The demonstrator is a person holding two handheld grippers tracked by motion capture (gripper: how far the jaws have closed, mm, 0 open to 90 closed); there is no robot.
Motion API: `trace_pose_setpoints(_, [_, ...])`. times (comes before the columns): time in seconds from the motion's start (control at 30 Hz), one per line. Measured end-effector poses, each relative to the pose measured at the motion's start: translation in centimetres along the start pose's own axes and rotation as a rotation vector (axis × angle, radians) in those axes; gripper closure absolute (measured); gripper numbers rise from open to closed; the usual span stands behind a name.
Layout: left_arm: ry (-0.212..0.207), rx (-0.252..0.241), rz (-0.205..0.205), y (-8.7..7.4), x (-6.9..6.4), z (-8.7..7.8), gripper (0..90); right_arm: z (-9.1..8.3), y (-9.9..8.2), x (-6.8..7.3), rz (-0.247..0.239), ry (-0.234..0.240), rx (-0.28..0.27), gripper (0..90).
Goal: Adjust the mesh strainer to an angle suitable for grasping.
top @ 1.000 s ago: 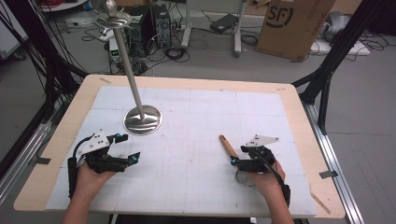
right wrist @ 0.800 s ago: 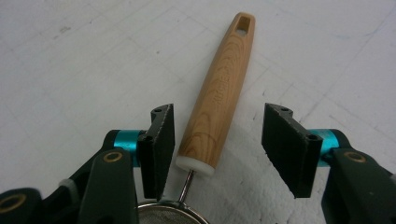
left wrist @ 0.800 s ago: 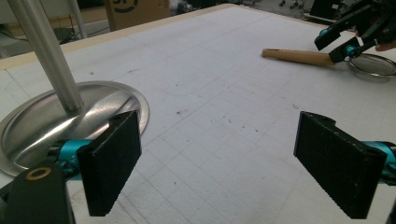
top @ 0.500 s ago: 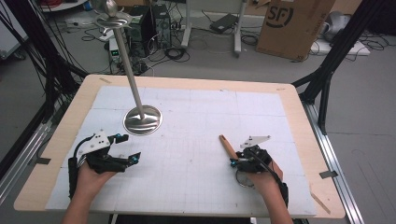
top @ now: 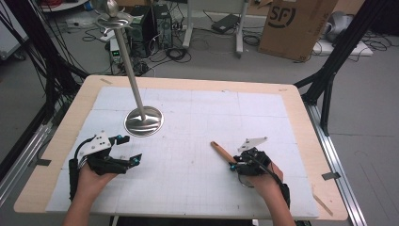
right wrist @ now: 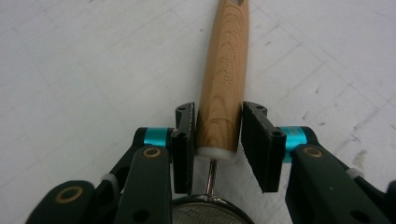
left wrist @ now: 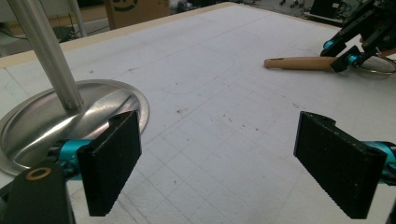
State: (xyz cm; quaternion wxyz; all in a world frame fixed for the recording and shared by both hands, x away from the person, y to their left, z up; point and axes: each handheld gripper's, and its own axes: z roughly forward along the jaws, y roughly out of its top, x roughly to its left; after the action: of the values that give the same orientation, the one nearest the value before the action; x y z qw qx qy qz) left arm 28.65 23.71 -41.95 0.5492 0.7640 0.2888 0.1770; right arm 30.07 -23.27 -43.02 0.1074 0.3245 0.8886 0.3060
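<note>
Wooden handle, stiff and probably light, lies flat on the tabletop, running straight ahead from between the pads of the right gripper, whose jaws have just been closing and now pinch its near end. A thin metal stem leads back to a round head beneath the gripper, so the tool may tip head-down. The left gripper rests spread, a steel stand just ahead.

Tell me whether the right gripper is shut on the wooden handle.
Shut: the right gripper has just closed, fingers pressing both sides of the wooden handle.
</note>
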Motion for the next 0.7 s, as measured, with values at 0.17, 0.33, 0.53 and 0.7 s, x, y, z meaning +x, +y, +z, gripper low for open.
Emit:
trace_pose_setpoints(0.17, [0.000, -0.001, -0.001, 0.00, -0.01, 0.00, 15.6, 0.07, 0.26, 0.62, -0.021, 0.018, 0.017, 65.8])
trace_pose_setpoints(0.33, [-0.001, -0.002, -0.001, 0.01, -0.02, -0.03, 15.6, 0.11, 0.51, 0.83, -0.038, 0.022, 0.030, 63.3])
trace_pose_setpoints(0.53, [0.001, -0.004, -0.003, 0.01, 0.02, -0.07, 15.6, 0.20, 0.72, 0.74, -0.037, 0.021, 0.062, 63.3])
trace_pose_setpoints(0.7, [0.002, -0.006, -0.004, 0.01, 0.01, -0.08, 15.5, 0.10, 0.98, 0.76, -0.045, 0.015, 0.087, 63.5])
